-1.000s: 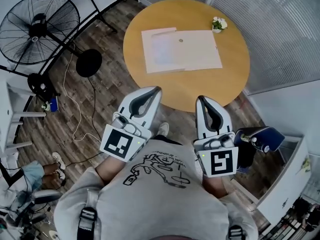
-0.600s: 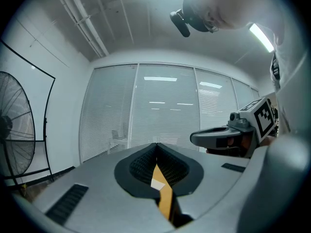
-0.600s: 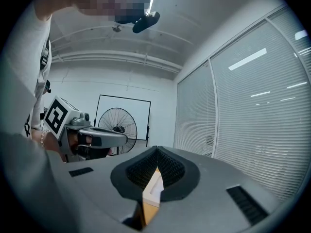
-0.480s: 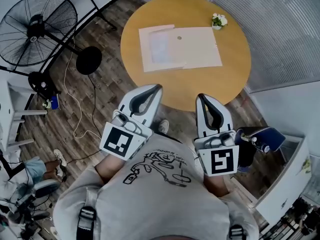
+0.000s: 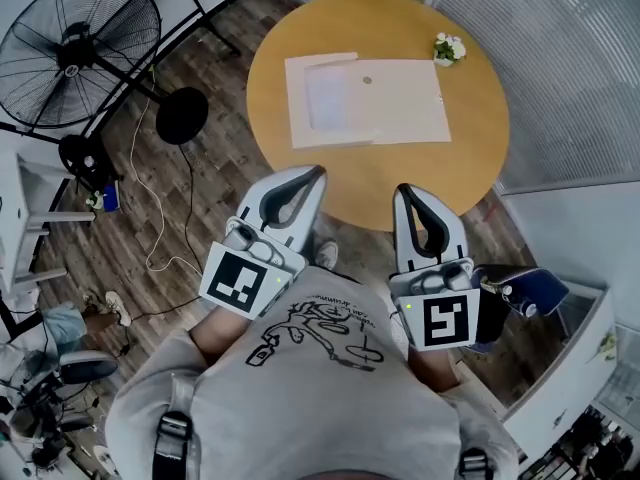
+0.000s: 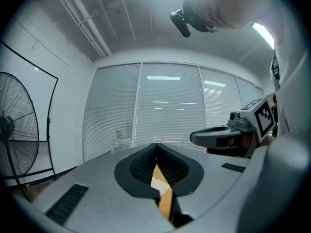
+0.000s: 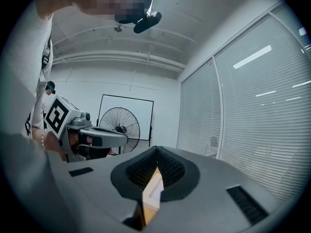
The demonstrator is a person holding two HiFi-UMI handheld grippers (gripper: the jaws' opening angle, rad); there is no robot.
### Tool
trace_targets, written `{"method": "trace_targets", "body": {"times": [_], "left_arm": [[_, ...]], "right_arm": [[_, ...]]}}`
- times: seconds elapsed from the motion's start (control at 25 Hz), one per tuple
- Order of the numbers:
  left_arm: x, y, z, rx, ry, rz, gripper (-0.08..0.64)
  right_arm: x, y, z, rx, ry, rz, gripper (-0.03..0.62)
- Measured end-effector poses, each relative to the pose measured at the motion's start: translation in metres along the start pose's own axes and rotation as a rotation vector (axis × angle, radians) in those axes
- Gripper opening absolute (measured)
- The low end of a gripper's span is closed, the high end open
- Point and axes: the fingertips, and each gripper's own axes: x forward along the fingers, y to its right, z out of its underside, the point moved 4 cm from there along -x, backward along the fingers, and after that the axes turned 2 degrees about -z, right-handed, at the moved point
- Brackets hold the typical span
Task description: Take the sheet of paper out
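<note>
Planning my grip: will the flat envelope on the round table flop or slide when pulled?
The envelope looks thin and lies flat, so it is probably light and would droop if lifted by one edge. It rests loose on the smooth table, so a tug would likely slide it unless something pins it.

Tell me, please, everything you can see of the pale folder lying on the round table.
The folder is a cream-white rectangle, apparently paper or thin plastic, lying flat on the round wooden table, its long side running left to right in the head view. A paler rectangle shows at its left end, perhaps a sheet inside, and a small round dot sits near its far edge. A potted plant stands just off its far right corner.
</note>
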Motion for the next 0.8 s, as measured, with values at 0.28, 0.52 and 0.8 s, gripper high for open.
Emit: {"method": "trace_targets", "body": {"times": [0.28, 0.52, 0.8], "left_arm": [[0.011, -0.031, -0.003, -0.013, 0.016, -0.025, 0.021], [0.028, -0.054, -0.002, -0.016, 0.004, -0.044, 0.021], [0.047, -0.087, -0.005, -0.031, 0.024, -0.053, 0.021]], "right_arm": [[0.036, 0.002, -0.003, -0.01, -0.006, -0.024, 0.008], [0.064, 0.011, -0.004, -0.019, -0.011, -0.041, 0.008], [0.102, 0.017, -0.007, -0.023, -0.016, -0.048, 0.008]]}}
